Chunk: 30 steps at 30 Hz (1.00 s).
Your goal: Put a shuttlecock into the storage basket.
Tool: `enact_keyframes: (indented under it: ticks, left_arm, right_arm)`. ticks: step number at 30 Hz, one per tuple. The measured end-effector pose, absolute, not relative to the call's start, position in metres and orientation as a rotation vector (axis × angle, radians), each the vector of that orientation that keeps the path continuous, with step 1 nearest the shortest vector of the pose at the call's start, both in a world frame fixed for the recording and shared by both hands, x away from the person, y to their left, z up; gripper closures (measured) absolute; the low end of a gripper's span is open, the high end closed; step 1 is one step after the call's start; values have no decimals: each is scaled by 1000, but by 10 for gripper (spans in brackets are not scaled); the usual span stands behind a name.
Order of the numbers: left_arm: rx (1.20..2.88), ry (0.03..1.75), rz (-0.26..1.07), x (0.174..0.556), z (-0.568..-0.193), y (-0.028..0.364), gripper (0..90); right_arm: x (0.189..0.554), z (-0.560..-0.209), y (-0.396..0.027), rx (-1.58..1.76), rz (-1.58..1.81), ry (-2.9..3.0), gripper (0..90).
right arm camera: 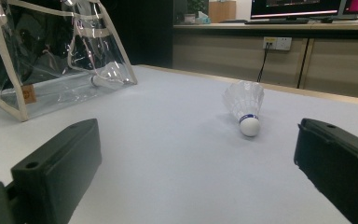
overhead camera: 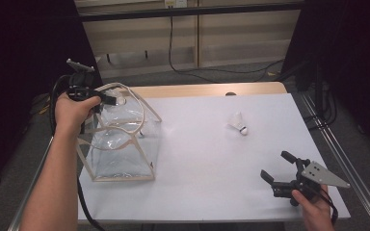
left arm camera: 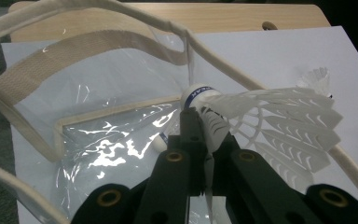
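Table [overhead camera: 207, 159] with a white top, its pale wooden far edge showing behind; the near edge is cut off by the frame in the high view. Clear plastic bag [overhead camera: 120, 144] with cream fabric trim and two looped handles, standing open at the left of the table. Through its wall the right gripper view shows a shuttlecock lying inside [right arm camera: 109, 74], though creases and glare on the plastic blur its outline; the left gripper view shows no more than its white cork tip past the jaw.

Left gripper [overhead camera: 107, 98], held over the mouth of the bag at the far left, jaws pressed together and pinching the feathered skirt of a second shuttlecock [left arm camera: 261, 116], whose blue-banded cork points towards the bag's opening. In the high view this shuttlecock is small and largely masked by the hand [overhead camera: 74, 113] and the handles. Its lower feathers are hidden behind the jaws in the left gripper view.

Right gripper [overhead camera: 277, 168], at the near right corner of the table, jaws spread wide with nothing between them; its holding hand [overhead camera: 315, 209] is partly cut off by the bottom edge.

Third shuttlecock [overhead camera: 237, 123], lying on its side on the bare table right of centre, well apart from the bag and from both grippers, cork towards the near right.
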<state>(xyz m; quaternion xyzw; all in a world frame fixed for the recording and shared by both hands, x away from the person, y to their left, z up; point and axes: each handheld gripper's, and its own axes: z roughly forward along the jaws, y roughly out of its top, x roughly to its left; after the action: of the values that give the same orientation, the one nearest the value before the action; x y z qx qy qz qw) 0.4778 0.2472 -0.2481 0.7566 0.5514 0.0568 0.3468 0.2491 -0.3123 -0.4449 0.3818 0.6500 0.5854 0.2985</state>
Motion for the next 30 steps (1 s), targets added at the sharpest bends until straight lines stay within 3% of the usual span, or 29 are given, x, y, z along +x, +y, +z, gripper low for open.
enact_keyframes:
  ticks: [16,30]
  left_arm:
    - [1950,1465,178,482,-258,259,885]
    - [1933,1441,185,479,-257,261,773]
  right_arm:
    - [249,-445,-312,1013,1551,1734,5]
    - [249,-445,-312,1014,1554,1733,5]
